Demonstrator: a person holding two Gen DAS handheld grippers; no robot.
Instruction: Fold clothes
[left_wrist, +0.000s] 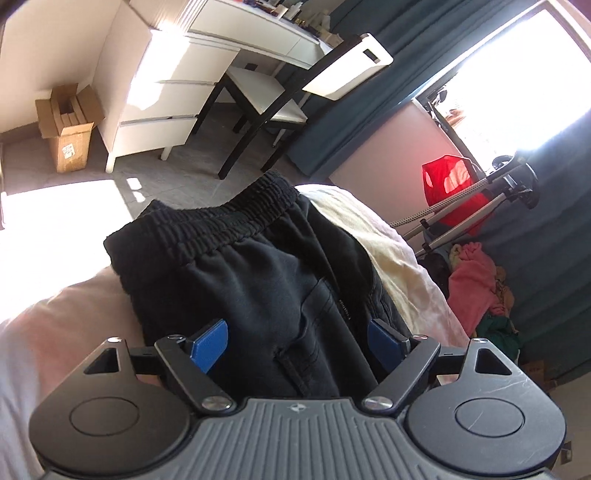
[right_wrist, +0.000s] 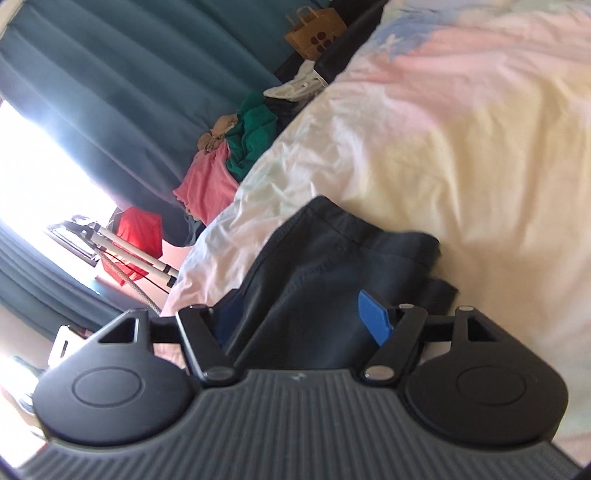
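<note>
A black pair of shorts (left_wrist: 258, 266) lies on the pale bed sheet (left_wrist: 391, 258), its ribbed elastic waistband (left_wrist: 221, 218) at the far end. My left gripper (left_wrist: 297, 343) stands open just over the near part of the shorts, with a blue pad on either side of the cloth and not pinching it. In the right wrist view the same dark shorts (right_wrist: 332, 258) lie folded on the bed sheet (right_wrist: 461, 147). My right gripper (right_wrist: 301, 319) is open too, with cloth between its jaws. Its right blue pad (right_wrist: 375, 317) shows clearly, while the left one is in shadow.
Beyond the bed are a white dresser (left_wrist: 166, 92), a chair (left_wrist: 280, 96) and a cardboard box (left_wrist: 70, 125). A red bag (left_wrist: 454, 188) hangs by the window. A pile of clothes (right_wrist: 229, 158) and a paper bag (right_wrist: 314, 33) lie along the teal curtain (right_wrist: 129, 74).
</note>
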